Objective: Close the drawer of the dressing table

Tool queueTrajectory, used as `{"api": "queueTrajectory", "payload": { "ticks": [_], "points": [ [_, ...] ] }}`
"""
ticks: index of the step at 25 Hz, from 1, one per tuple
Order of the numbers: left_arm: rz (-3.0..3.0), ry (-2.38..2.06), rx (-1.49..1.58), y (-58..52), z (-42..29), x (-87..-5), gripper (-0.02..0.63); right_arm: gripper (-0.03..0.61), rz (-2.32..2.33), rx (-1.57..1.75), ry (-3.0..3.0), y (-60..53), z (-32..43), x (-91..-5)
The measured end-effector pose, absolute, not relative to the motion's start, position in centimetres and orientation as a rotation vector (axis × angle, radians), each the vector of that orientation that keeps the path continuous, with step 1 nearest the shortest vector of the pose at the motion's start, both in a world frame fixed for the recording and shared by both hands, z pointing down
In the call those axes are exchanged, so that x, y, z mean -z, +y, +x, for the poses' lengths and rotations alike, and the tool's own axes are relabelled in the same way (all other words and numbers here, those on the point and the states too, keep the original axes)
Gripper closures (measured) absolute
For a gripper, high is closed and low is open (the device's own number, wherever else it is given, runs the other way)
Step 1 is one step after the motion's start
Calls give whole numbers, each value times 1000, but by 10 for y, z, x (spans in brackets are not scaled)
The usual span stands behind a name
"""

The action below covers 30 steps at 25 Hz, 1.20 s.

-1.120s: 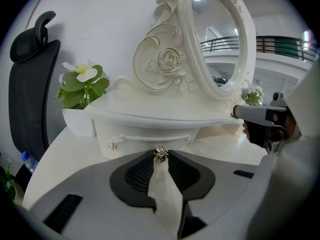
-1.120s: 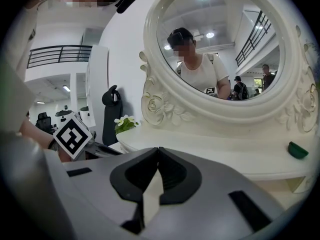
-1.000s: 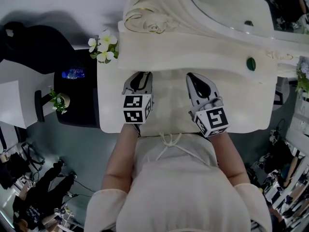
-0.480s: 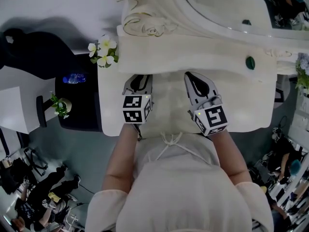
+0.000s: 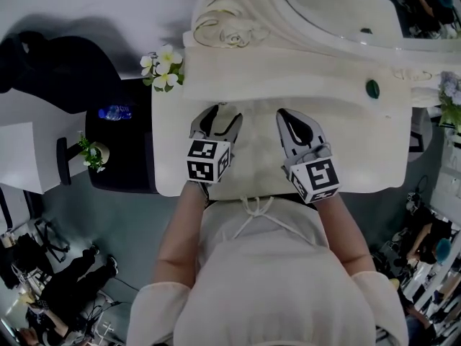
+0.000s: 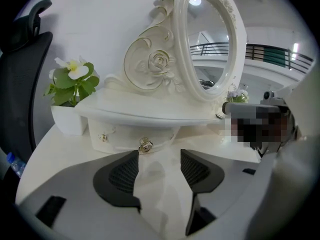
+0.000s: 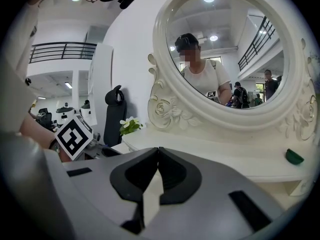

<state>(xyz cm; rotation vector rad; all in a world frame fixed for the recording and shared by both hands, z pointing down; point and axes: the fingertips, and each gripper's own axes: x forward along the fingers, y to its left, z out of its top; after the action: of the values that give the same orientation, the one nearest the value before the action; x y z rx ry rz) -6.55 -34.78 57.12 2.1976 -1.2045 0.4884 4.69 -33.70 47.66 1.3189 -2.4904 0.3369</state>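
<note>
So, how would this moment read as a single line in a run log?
left gripper: jaws opening, nothing between them, drawer knob just ahead | right gripper: shut, empty | drawer: looks pushed in

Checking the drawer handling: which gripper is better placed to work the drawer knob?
Left. The left gripper points straight at the drawer knob, just beyond its opening jaws, nothing between them. The right gripper is shut and faces the mirror.

White wall [image 5: 86, 6], grey floor [image 5: 108, 222], blk chair [image 6: 22, 74]
</note>
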Motion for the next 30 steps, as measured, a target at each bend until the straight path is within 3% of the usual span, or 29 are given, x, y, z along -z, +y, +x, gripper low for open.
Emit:
{"api": "queueTrajectory", "payload": {
  "ticks": [14, 22, 30],
  "points": [
    [2421, -1378, -392, -325, -79, -470, 356, 572, 1339, -225, -2549, -311, 45, -434],
    [2606, -1478, -216, -309, -75, -377, 491, 572, 1368, -92, -2601, -292, 53, -391],
    [2744, -1461, -100, -285, -62, -321, 565, 572, 1378, -17, -2653, -271, 66, -363]
  ]
}}
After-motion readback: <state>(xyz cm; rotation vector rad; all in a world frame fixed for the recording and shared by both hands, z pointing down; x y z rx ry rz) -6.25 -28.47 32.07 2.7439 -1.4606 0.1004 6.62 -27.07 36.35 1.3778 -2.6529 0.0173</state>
